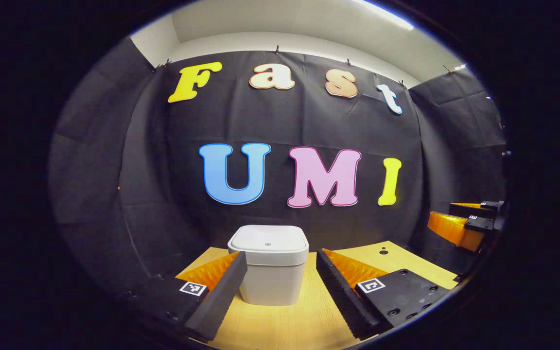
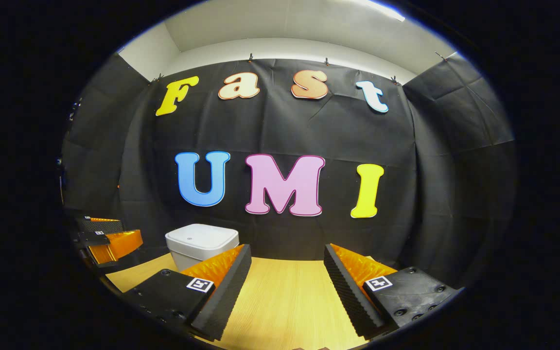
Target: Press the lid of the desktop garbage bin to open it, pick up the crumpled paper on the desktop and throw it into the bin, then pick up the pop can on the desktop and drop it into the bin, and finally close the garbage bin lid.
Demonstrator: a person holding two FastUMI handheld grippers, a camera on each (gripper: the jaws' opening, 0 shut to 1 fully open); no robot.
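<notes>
In the left gripper view, the left gripper (image 1: 280, 287) is held with its jaws spread wide, ridged pads facing inward — nothing is pinched. Between and just beyond them, the garbage bin (image 1: 269, 272) is seen standing on the pale wood-grain table (image 1: 285, 325): smooth, white, square with rounded corners, its lid (image 1: 268, 241) shut. In the right gripper view, the right gripper (image 2: 287, 287) is likewise spread over bare tabletop.

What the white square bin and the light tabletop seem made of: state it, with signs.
White square bin with rounded corners: probably plastic, with a smooth matte finish, a soft even sheen and a moulded lid seam. Light yellowish tabletop: wood or wood-look laminate, its fine straight grain lines visible; which of the two cannot be told.
</notes>
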